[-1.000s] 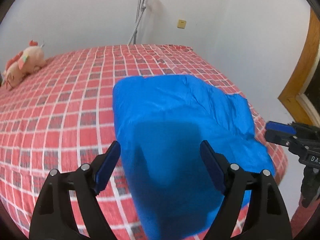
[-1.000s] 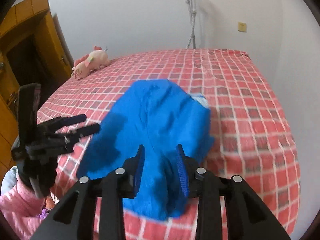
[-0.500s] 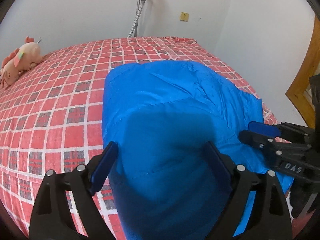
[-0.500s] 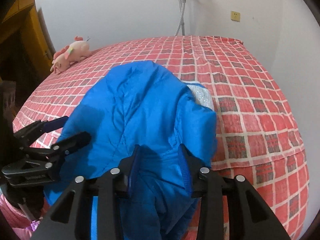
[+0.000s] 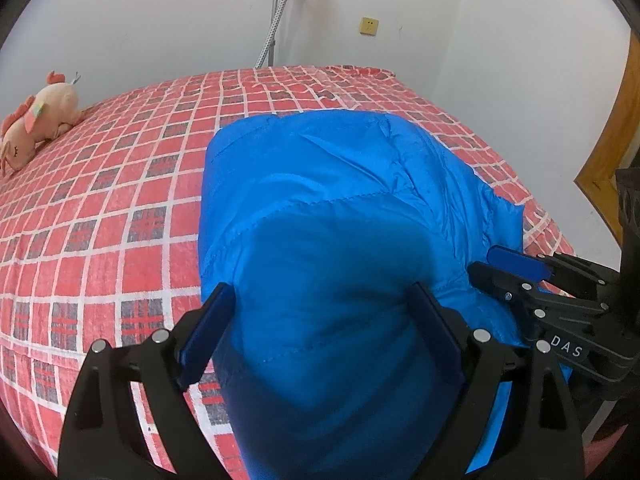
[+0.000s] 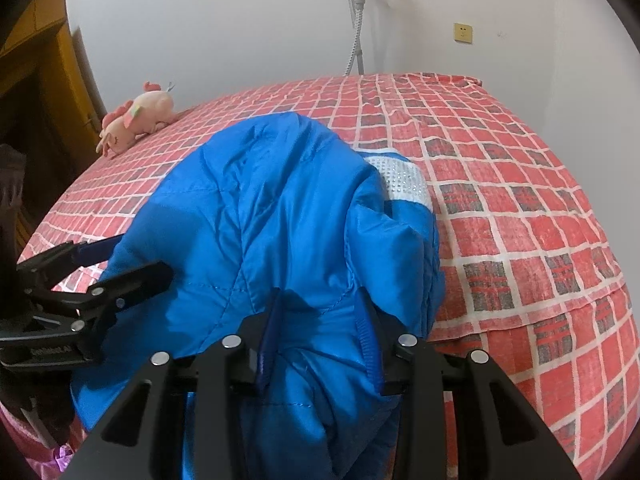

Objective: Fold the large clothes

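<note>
Left gripper (image 5: 320,320) jaws wide astride blue jacket (image 5: 332,200) | right gripper (image 6: 318,322) jaws pinching its bunched fabric

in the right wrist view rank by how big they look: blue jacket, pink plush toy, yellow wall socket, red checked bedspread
Largest to smallest as they look in the right wrist view:
1. red checked bedspread
2. blue jacket, though it is nearest the camera, which inflates it
3. pink plush toy
4. yellow wall socket

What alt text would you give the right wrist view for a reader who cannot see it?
The right claw pinches a fold of a blue puffer jacket heaped on a red checked bed. The left claw reaches the jacket from the left, and a pink plush toy lies near the far wall.
</note>
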{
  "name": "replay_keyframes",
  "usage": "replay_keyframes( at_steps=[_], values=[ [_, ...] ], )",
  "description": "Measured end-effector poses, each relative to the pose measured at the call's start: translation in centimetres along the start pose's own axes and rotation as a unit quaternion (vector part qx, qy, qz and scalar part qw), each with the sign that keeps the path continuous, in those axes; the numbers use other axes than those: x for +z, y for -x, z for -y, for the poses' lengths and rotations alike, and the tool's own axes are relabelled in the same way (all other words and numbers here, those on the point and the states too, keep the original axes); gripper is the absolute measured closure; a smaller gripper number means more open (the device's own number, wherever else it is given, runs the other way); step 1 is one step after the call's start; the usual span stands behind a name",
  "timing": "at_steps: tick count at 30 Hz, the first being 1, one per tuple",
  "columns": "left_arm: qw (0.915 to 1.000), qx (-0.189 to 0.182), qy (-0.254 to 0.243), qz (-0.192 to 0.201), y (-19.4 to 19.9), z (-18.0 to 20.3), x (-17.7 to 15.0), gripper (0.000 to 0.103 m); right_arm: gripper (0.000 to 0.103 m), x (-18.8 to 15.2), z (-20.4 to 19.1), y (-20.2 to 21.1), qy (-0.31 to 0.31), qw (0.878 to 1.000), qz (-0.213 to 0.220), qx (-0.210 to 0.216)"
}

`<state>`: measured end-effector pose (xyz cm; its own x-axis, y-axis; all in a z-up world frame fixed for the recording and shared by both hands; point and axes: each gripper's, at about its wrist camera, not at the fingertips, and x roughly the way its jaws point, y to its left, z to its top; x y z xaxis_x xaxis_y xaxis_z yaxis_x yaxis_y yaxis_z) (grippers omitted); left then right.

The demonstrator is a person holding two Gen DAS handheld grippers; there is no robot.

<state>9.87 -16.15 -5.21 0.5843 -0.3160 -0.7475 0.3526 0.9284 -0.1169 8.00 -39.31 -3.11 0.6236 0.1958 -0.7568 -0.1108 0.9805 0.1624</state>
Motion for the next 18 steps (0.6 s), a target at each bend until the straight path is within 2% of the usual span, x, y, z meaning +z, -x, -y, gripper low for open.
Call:
replay_keyframes(
  at_steps=[5,8,9,12,18],
  values=[
    [0.9999,-0.01,0.003,-0.012,0.4,-0.4,0.4,0.015,0.065,0.5,-0.4,1.0,-0.006,1.0,-0.01,-0.003],
    [0.9993,-0.023,0.018,-0.025,1.3,-1.6,0.5,0.015,0.055,0.8,-0.4,3.0,-0.004,1.0,-0.012,-0.005],
    [0.9992,-0.022,0.025,-0.025,1.9,-2.4,0.6,0.016,0.048,0.9,-0.3,3.5,-0.004,1.0,-0.011,-0.004],
    [0.9989,-0.016,0.039,-0.018,3.2,-4.3,0.9,0.015,0.04,0.9,0.5,4.8,-0.009,1.0,-0.019,-0.01],
    [0.998,-0.025,0.05,-0.03,3.7,-6.1,0.9,0.014,0.037,0.3,2.4,4.4,-0.054,0.995,-0.072,0.043]
  ],
)
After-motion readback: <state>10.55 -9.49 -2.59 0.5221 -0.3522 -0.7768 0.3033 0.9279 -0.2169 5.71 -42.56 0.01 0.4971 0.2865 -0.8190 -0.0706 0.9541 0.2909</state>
